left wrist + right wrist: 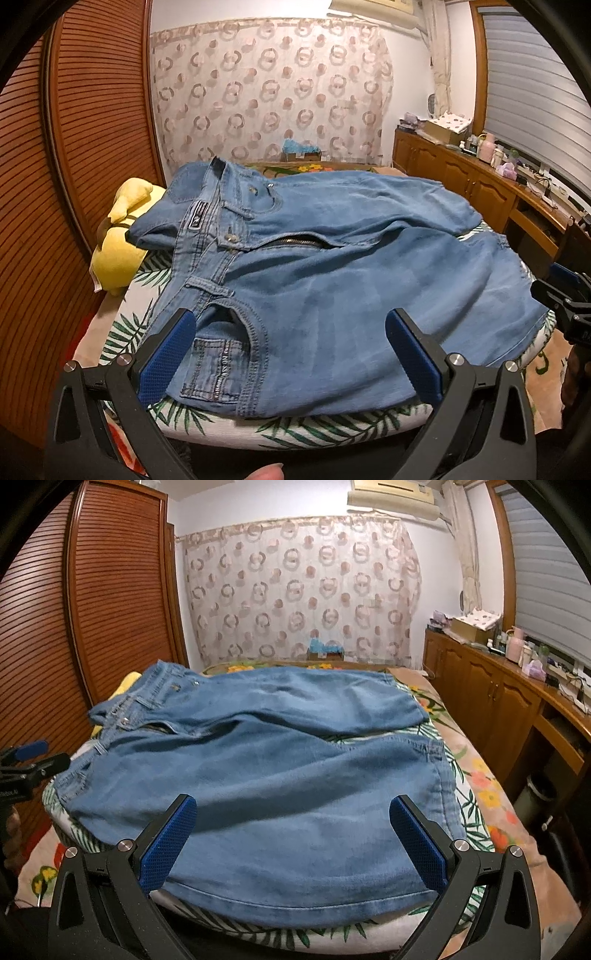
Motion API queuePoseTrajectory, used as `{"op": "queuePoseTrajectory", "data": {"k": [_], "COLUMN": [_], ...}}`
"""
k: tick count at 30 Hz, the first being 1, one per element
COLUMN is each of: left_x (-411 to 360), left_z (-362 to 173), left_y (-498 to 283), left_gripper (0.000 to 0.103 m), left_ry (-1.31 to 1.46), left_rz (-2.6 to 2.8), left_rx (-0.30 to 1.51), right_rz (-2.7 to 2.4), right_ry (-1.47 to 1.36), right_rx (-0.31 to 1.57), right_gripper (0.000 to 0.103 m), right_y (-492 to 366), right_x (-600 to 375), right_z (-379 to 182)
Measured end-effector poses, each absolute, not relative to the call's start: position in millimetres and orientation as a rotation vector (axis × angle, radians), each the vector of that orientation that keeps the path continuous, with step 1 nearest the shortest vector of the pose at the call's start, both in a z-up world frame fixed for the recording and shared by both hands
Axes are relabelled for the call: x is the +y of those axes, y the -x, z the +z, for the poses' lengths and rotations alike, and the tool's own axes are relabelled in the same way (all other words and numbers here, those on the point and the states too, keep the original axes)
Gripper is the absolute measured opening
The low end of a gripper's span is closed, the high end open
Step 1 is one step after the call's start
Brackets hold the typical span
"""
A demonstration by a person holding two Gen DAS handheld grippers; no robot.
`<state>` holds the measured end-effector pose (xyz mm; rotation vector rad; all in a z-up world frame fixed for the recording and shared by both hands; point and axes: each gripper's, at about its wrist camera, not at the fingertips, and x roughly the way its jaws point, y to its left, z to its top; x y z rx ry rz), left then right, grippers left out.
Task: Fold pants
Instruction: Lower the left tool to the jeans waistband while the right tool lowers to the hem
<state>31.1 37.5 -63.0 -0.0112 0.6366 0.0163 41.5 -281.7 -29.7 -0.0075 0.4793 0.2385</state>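
Your left gripper [290, 354] hangs wide open over the near edge of the bed [314, 424], one pad on either side of the jeans' [332, 280] front pocket area. The jeans lie spread across the bed, waistband toward the left edge, zipper [291, 242] open. A yellow plush [118, 240] sits at the left edge, and your right gripper [569, 306] shows at the right edge.

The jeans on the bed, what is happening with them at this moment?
A person holds one tool in each hand, and both are open over a pair of blue jeans spread on a leaf-print cushion on the bed. The left tool is at the waistband end, near the front pocket. The right tool is over the near leg. Neither grips the cloth, and the zipper is open. No fold seems to be made yet. A yellow plush toy lies beside the waistband.
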Motion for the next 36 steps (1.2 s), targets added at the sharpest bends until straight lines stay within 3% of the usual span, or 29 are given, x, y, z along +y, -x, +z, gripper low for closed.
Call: {"op": "queuePoseTrajectory", "data": {"k": [18,22,24,27,33,36], "left_x": [113,125,131,138,154,159], "left_z": [-95,-103,-107,-112,-122,-126], "left_y": [-28,-25,-22,-18,-17,-18], "left_gripper": [0.102,0.094,0.083,0.074,0.062,0.061], "left_ry": [0.097,0.098,0.118,0.134,0.155,0.158], "left_rz": [0.094,0.107,0.118,0.123,0.149,0.169], "left_rx": [0.687,0.698,0.697,0.702,0.726,0.737], "right_rz": [0.184,0.171,0.164,0.151,0.122,0.102], "right_ry": [0.024,0.026,0.025,0.011,0.002,0.007], "right_rx": [0.547,0.554,0.558,0.568,0.584,0.592], "right_gripper": [0.103,0.103,0.103,0.103,0.103,0.103], "right_y": [-52,-51,-52,-52,-47,-41], "right_x": [-278,-280,-282,-286,-295,-295], "right_z": [-31,-29,-29,-29,-27,-28]}}
